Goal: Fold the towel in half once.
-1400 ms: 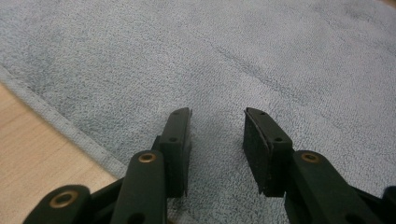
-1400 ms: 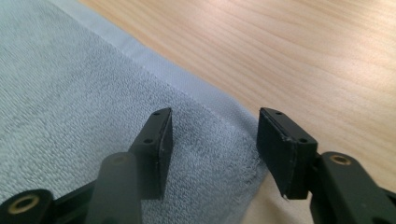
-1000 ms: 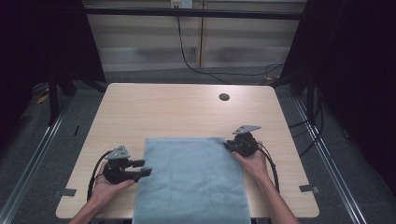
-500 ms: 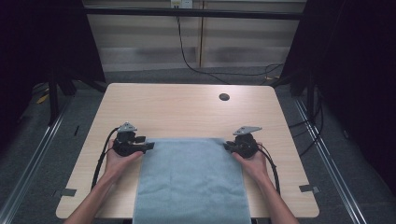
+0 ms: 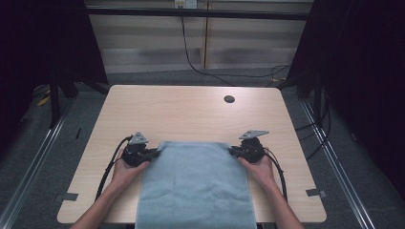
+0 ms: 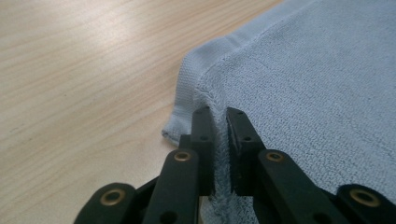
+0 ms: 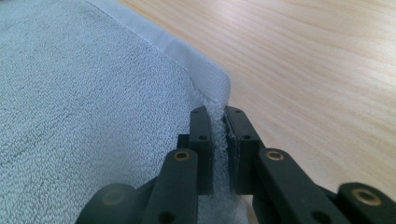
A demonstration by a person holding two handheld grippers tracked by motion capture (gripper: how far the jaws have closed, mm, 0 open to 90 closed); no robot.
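A pale blue towel lay flat in the lower middle of the high view, on the wooden table. Its long axis ran from the bottom edge of the frame up toward the centre, and its near end hung past the table's front edge. The short far hem ran level across the frame. The left gripper sat at the towel's upper-left corner; its jaws had just been closing and were clamped on a pinch of terry cloth beside the hem. The right gripper sat at the upper-right corner, its jaws likewise pressed together on a fold of the towel's edge
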